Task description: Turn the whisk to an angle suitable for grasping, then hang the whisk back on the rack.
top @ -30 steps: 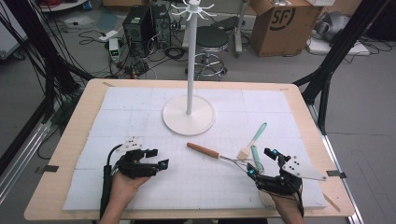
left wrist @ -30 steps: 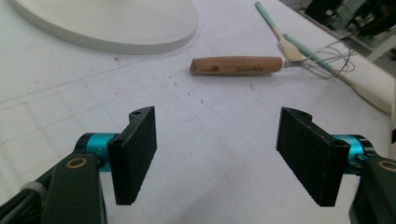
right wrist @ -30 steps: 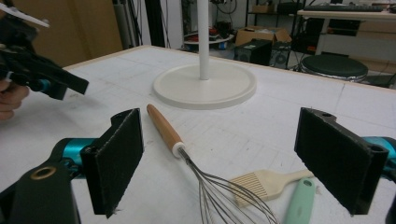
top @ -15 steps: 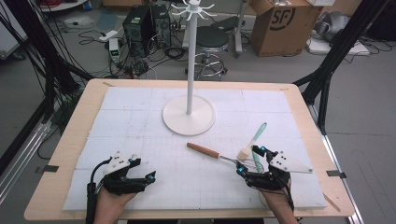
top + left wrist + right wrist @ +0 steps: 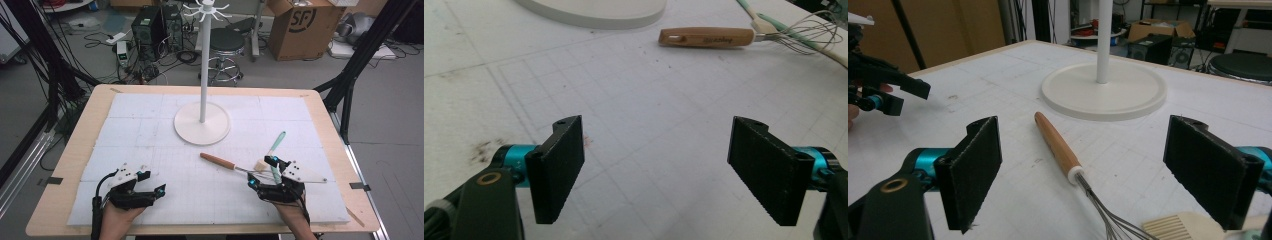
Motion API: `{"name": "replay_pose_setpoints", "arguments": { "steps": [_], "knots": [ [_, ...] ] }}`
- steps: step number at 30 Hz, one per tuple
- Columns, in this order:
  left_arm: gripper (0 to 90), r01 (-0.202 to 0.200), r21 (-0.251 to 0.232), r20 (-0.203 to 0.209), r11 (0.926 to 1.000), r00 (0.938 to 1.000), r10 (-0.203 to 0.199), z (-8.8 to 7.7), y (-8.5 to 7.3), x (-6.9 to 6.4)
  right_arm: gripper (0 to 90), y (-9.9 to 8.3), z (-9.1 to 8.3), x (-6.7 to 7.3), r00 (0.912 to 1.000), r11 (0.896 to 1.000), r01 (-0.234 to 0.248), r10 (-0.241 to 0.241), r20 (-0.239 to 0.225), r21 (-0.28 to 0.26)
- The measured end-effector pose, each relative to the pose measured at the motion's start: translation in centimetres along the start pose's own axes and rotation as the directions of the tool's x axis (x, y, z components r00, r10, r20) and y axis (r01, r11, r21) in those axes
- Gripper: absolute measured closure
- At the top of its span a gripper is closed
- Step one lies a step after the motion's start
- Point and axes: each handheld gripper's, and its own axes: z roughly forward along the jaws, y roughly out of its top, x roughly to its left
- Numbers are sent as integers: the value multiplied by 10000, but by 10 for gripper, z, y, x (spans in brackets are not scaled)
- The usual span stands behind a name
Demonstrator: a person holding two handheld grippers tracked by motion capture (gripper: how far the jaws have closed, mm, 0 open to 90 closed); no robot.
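Both grippers rest low on the white mat [image 5: 150,130], jaws wide apart and empty — left gripper [image 5: 152,191] near the front edge, right gripper [image 5: 262,172] just beside the whisk [image 5: 227,165] and brush [image 5: 272,150]. Beyond stands the hook stand [image 5: 202,122].

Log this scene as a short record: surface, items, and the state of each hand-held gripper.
surface: white gridded mat on a wooden table
stand: white hook stand, round base on the mat's far middle
whisk: wooden-handled whisk lying flat, wires toward the right hand-held gripper
brush: pastry brush with pale green handle, lying beside the whisk wires
left hand-held gripper: open, nothing between its jaws, near the mat's front left
right hand-held gripper: open, whisk handle ahead between its jaws, not gripped
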Motion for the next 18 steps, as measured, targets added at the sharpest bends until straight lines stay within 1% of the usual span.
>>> {"name": "replay_pose_setpoints", "arguments": {
  "steps": [5,8,11,12,14,15,16,17,18],
  "knots": [
    [235,-146,46,140,9999,9998,145,6,4,-6,147,-1,-5,-2,9999,10000,-85,86,62,-50],
    [235,-92,-67,412,9999,9991,95,9,7,-7,147,-1,-9,-3,9998,9998,-170,172,127,-86],
    [235,-70,-147,477,9999,9988,77,8,13,-8,147,0,-8,-2,9997,9997,-223,223,58,-33],
    [235,14,-251,523,9997,9986,-1,8,15,-8,147,0,-8,-2,9997,9997,-223,223,58,-33],
    [235,183,-402,758,9990,9970,-152,7,17,-8,148,2,-3,-3,9988,9989,-429,432,-217,166],
    [235,178,-421,848,9990,9963,-141,7,18,-8,148,4,0,-3,9978,9980,-550,561,-352,319],
    [235,129,-348,906,9993,9958,-97,8,19,-8,148,6,4,-3,9974,9971,-570,590,-408,496],
    [235,72,-245,853,9997,9963,-51,9,19,-8,148,8,8,-3,9972,9966,-526,558,-500,640],
    [235,38,-203,849,9998,9964,-21,10,19,-7,152,10,12,-4,9963,9950,-572,622,-601,815]
  ]
}}
